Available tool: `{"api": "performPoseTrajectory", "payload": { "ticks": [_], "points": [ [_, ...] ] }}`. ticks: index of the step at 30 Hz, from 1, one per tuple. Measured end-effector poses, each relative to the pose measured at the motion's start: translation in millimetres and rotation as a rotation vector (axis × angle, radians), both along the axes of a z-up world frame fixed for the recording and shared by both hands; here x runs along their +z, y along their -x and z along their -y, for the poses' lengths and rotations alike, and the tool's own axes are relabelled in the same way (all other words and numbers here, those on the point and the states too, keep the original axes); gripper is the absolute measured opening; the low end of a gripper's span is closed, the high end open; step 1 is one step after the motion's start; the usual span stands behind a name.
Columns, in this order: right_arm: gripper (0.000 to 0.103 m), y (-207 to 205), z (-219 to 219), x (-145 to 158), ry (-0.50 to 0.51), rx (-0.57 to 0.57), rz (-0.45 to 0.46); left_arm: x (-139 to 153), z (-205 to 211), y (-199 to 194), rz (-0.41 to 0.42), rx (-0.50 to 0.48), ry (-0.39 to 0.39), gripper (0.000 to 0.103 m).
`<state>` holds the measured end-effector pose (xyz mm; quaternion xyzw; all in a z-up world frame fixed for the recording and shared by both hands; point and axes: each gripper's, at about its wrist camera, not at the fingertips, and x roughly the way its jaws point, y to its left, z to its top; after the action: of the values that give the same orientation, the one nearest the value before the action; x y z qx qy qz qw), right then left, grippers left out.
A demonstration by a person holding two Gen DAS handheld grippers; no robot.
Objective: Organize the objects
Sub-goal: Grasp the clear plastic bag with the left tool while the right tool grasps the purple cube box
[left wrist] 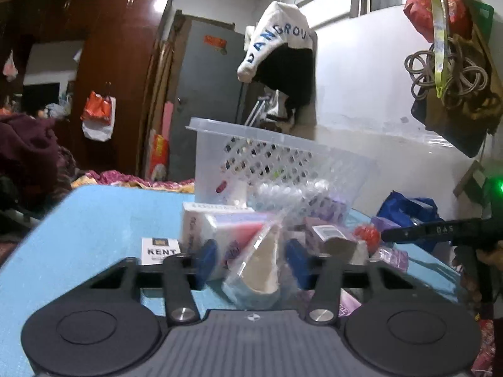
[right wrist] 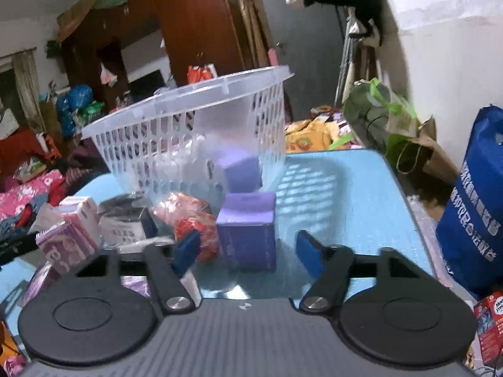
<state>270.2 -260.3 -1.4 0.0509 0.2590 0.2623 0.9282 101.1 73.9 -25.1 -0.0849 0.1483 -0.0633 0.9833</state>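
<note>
While the clear basket stood at the table's far side, a purple box lay just before it, between the right gripper's half-open fingers, untouched. Left of it, the left gripper narrowly straddled a plastic-wrapped packet; contact unclear.

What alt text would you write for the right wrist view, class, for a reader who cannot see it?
The right gripper brackets a purple box on a blue table, its blue pads not visibly pressing it. Behind stands a clear plastic basket with a second purple box showing through it; a red packet and pink boxes lie to the left.
</note>
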Motion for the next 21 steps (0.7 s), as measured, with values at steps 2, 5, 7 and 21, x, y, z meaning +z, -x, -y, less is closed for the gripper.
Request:
{"api": "performPoseTrajectory", "payload": {
  "ticks": [2, 5, 7, 21],
  "points": [
    [0.062, -2, 2, -2, -0.016, 0.007, -0.023, 0, 3, 1, 0.008, 0.007, -0.022, 0.05],
    [0.06, -2, 0, 5, -0.025, 0.003, -0.008, 1, 10, 1, 0.016, 0.007, -0.067, 0.05],
    [0.057, -3, -4, 10, 0.0, -0.019, 0.03, 1, 12, 1, 0.018, 0.013, -0.084, 0.05],
    [0.042, -6, -13, 9, 0.08, -0.067, 0.033, 1, 17, 1, 0.012, 0.013, -0.136, 0.035]
  ]
}}
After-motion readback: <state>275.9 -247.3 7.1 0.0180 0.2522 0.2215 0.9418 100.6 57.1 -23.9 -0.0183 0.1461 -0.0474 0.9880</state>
